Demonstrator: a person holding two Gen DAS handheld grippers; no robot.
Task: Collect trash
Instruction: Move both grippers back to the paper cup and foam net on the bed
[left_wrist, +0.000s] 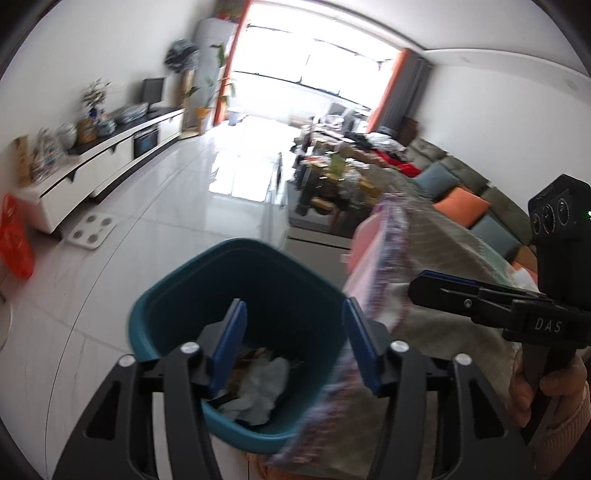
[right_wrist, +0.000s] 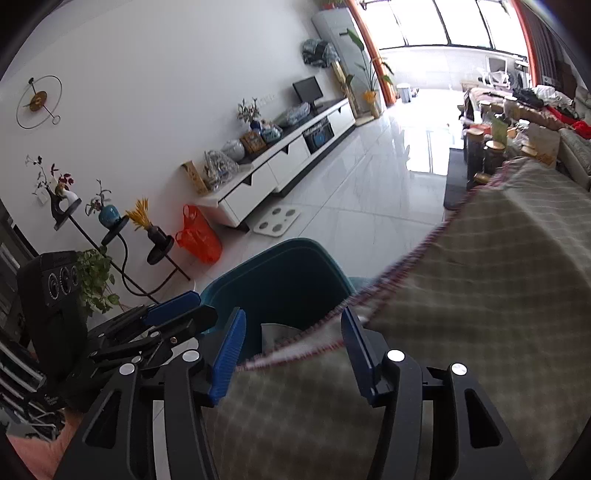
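A teal waste bin (left_wrist: 236, 280) stands on the white tiled floor (left_wrist: 155, 236) directly ahead of and below the left gripper (left_wrist: 295, 350), whose blue pads are parted with nothing between them. Crumpled white paper (left_wrist: 258, 387) and some brownish scraps already lie at the bottom of the bin, just beyond that gripper's fingertips. The right gripper (right_wrist: 291, 350), to the right of the left one, also stands open and empty, hovering over the fringed edge of a checked cloth (right_wrist: 480, 295) that drapes beside the bin's rim. Such paper trash looks light, soft and easily crushed; a gentle pinch on any bulging fold should hold it. No further trash can be made out near either gripper.
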